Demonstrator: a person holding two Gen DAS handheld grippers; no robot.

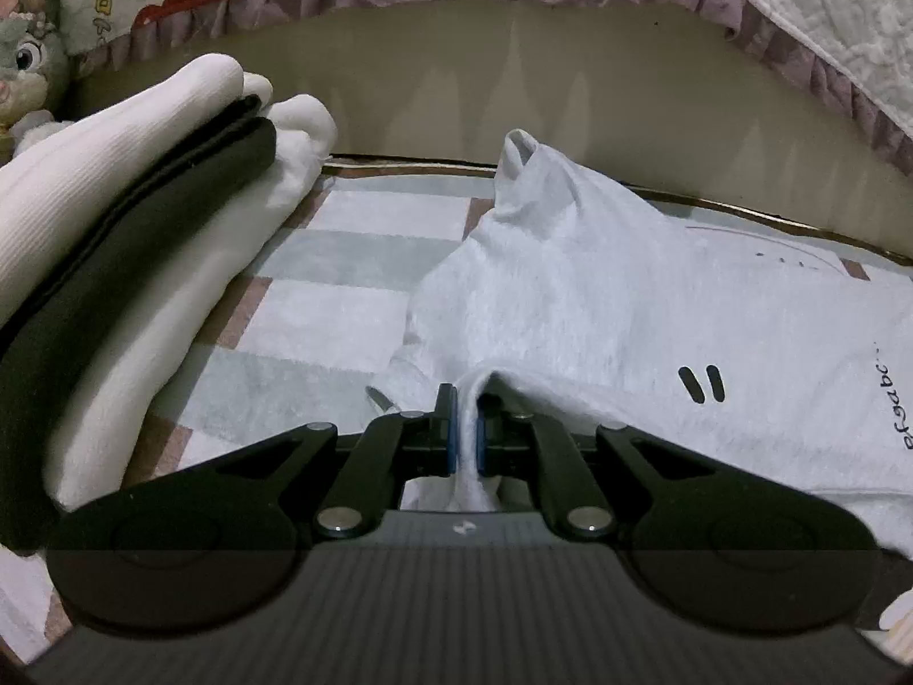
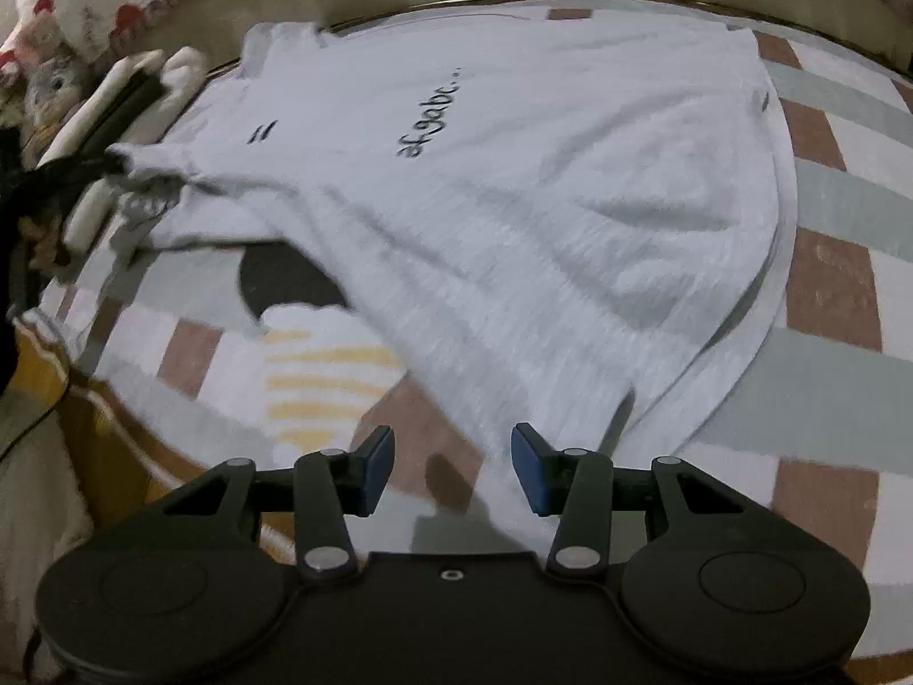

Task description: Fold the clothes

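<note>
A light grey T-shirt (image 2: 542, 182) with black lettering lies spread on a checked blanket (image 2: 827, 285). My left gripper (image 1: 468, 416) is shut on a pinched fold of the grey T-shirt (image 1: 599, 297) near its sleeve, and cloth runs between the blue pads. From the right wrist view the left gripper (image 2: 63, 177) is a dark blur at the far left, holding the sleeve end slightly lifted. My right gripper (image 2: 453, 456) hangs open just above the shirt's near edge, its pads apart and pressing on nothing.
A stack of folded clothes (image 1: 142, 240), white with a black piece between, lies at the left. A yellow-striped white garment (image 2: 325, 365) and a dark item (image 2: 279, 279) lie partly under the shirt. A plush toy (image 1: 28, 68) and a frilled quilt (image 1: 827, 28) sit beyond.
</note>
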